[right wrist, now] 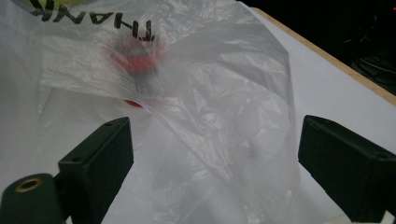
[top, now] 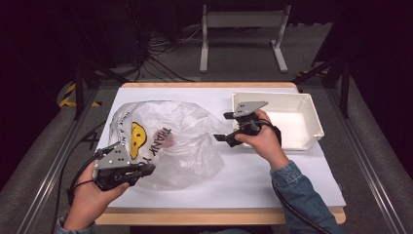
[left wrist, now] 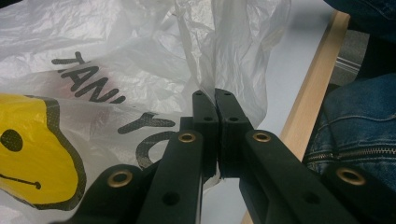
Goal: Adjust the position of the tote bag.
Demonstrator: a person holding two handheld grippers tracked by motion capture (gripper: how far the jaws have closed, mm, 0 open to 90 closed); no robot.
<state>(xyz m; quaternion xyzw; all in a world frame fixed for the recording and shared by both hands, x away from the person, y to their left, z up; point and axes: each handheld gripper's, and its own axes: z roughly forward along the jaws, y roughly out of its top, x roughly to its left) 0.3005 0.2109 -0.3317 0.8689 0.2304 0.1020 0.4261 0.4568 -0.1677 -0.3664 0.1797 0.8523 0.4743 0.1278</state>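
Note:
A clear plastic bag (top: 180,136) with a yellow smiley face and black "THANK YOU" lettering lies crumpled on the white table top (top: 253,180). Something red (right wrist: 137,58) shows blurred through the film, inside the bag (right wrist: 224,107). My left gripper (top: 146,169) sits at the bag's near edge. Its jaws are shut, and a fold of the bag (left wrist: 140,70) rises from between their tips (left wrist: 215,95). My right gripper (top: 221,126) is at the bag's right side, pointing left at it. In the right gripper view its jaws stand wide open (right wrist: 212,149), with bag film ahead and nothing pinched.
A white rectangular bin (top: 314,124) stands at the table's back right, just behind my right hand. The table's wooden edge (top: 219,217) runs along the front. A denim sleeve (top: 297,190) comes in at bottom right. Cables and stand legs lie on the floor beyond.

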